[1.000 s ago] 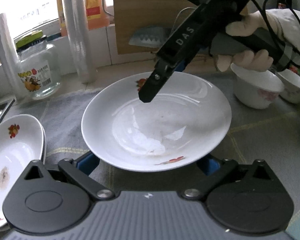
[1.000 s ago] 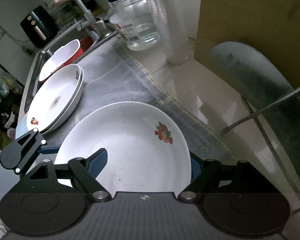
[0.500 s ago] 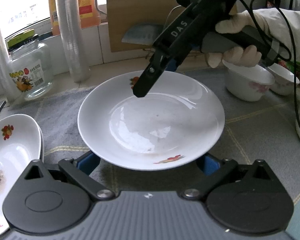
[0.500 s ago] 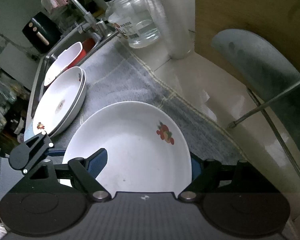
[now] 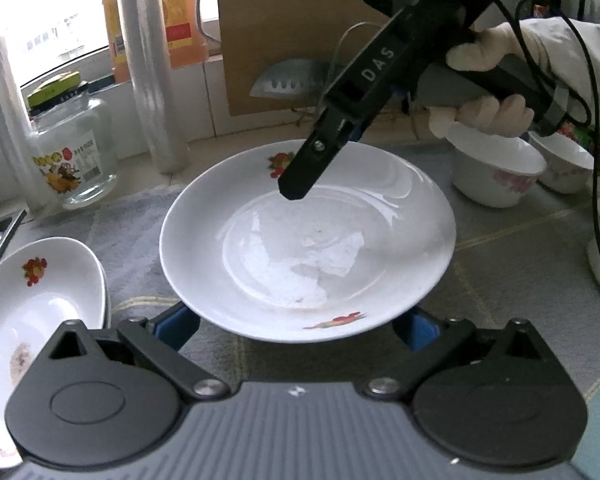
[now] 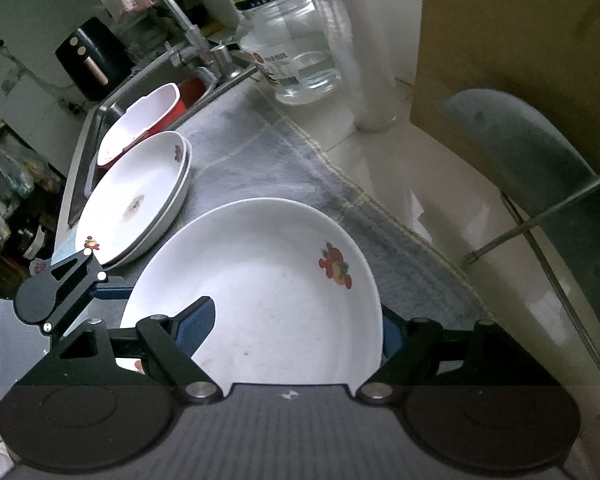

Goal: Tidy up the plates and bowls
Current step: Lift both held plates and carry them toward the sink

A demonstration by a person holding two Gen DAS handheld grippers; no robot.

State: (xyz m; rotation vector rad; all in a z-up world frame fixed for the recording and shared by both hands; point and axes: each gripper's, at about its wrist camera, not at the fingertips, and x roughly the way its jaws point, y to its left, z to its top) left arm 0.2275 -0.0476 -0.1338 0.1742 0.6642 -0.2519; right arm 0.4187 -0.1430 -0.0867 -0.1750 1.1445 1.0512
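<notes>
A white plate with red fruit prints [image 5: 308, 240] hangs above the grey cloth [image 5: 512, 264]; it also shows in the right wrist view [image 6: 260, 296]. My right gripper [image 6: 296, 330] is shut on its far rim, one finger [image 5: 304, 176] above the rim. My left gripper [image 5: 300, 326] is open, its blue pads below the near rim on either side. Two stacked plates [image 5: 24, 312] lie at the left, also in the right wrist view [image 6: 136, 200]. White bowls [image 5: 496, 168] stand at the right.
A glass jar [image 5: 68, 148], clear film rolls [image 5: 148, 64], an oil bottle [image 5: 176, 12], a cutting board [image 5: 284, 28] and a cleaver [image 5: 288, 80] line the back wall. The sink [image 6: 112, 112] with a faucet [image 6: 180, 16] and a red-and-white bowl [image 6: 144, 120] lies left.
The plate has risen and come slightly nearer the stacked plates on the left. The right gripper has stayed shut on its far rim. The left gripper has stayed open under the near rim.
</notes>
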